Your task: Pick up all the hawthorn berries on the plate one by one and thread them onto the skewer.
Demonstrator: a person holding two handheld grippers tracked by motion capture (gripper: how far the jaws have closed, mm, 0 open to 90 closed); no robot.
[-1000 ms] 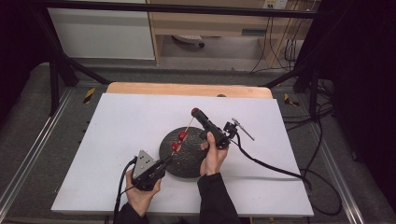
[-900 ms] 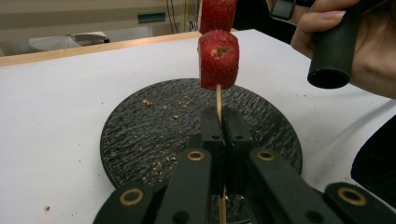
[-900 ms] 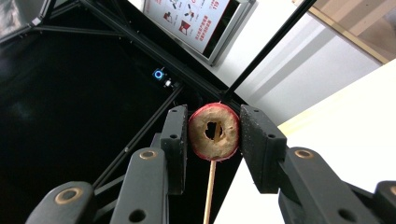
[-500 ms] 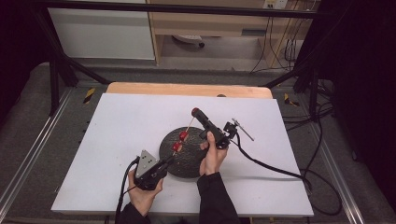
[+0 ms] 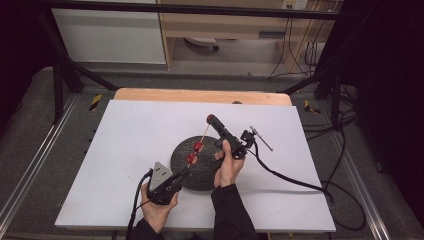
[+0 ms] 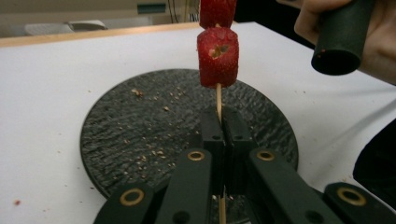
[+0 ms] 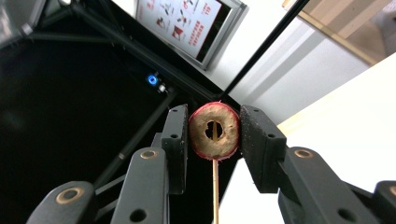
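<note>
The left gripper (image 5: 184,173) is clamped tight on the low end of the skewer (image 6: 218,100), over the near edge of the plate (image 5: 207,175), likely to steady it as an anchor. Two red pieces (image 5: 195,152) already sit on the stick above the plate. Beyond it, the right gripper (image 5: 211,119) pinches a cored slice (image 7: 214,131), its hole lined up on the tip, ready to slide down.
</note>
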